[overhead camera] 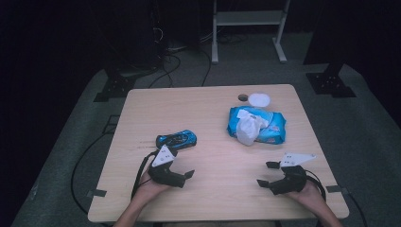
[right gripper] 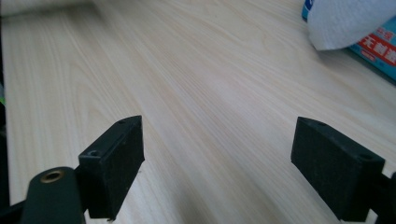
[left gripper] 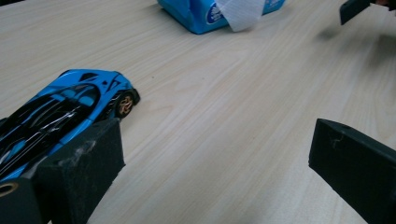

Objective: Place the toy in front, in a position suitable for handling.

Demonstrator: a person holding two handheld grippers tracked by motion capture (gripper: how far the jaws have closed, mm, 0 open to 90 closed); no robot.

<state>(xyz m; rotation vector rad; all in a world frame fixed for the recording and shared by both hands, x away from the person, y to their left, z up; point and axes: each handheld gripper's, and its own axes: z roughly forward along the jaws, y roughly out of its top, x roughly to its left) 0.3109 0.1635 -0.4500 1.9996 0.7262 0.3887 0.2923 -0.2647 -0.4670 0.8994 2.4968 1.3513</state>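
Both grippers low near the table's near edge – jaws wide apart, nothing between them.

Left gripper (overhead camera: 182, 163) at about 7 o'clock in the high view, cradled from below by the left hand (overhead camera: 153, 187), forearm entering from 6 o'clock, jaws aimed toward 2 o'clock. Right gripper (overhead camera: 265, 174) at about 5 o'clock, gripped by the right hand (overhead camera: 307, 191) – jaws aimed toward 9 o'clock, facing the other gripper. Well apart from each other.

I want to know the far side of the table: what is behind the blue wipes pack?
Behind the wipes pack lies a round white lid, with a small dark spot beside it on the table. What the spot is I cannot tell.
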